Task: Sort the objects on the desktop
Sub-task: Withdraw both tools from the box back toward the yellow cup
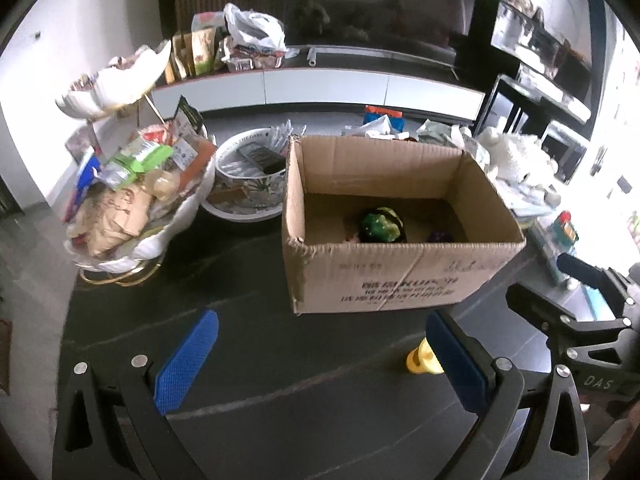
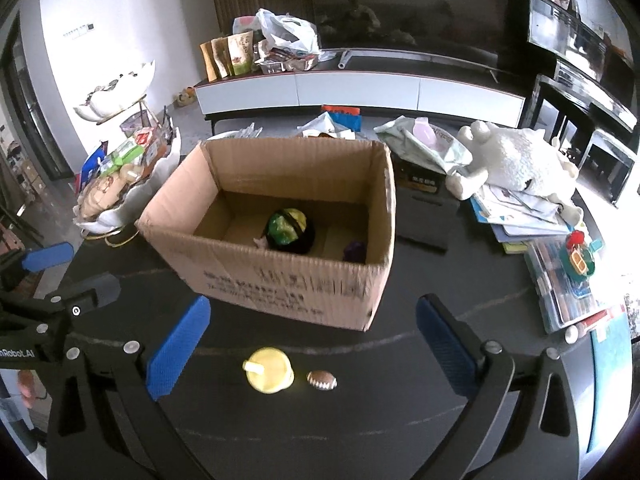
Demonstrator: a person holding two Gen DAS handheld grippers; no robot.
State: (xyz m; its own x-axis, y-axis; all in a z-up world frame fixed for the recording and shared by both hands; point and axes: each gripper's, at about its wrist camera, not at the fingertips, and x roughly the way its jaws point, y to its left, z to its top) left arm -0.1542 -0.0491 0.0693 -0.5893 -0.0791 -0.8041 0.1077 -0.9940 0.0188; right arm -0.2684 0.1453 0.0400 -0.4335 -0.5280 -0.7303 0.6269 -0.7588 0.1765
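A small yellow toy cup (image 2: 267,375) stands on the dark table (image 2: 360,420), near side of the cardboard box (image 2: 288,280), with a tiny brown football (image 2: 322,380) just beside it on the right. Inside the box lie a green-and-black ball (image 2: 290,231) and a purple item (image 2: 355,251). The right gripper (image 2: 316,354) hangs spread wide, holding nothing, over both toys. The left gripper (image 1: 320,364) is likewise spread and empty, left of the cup. A white plush (image 2: 516,160) lies far right.
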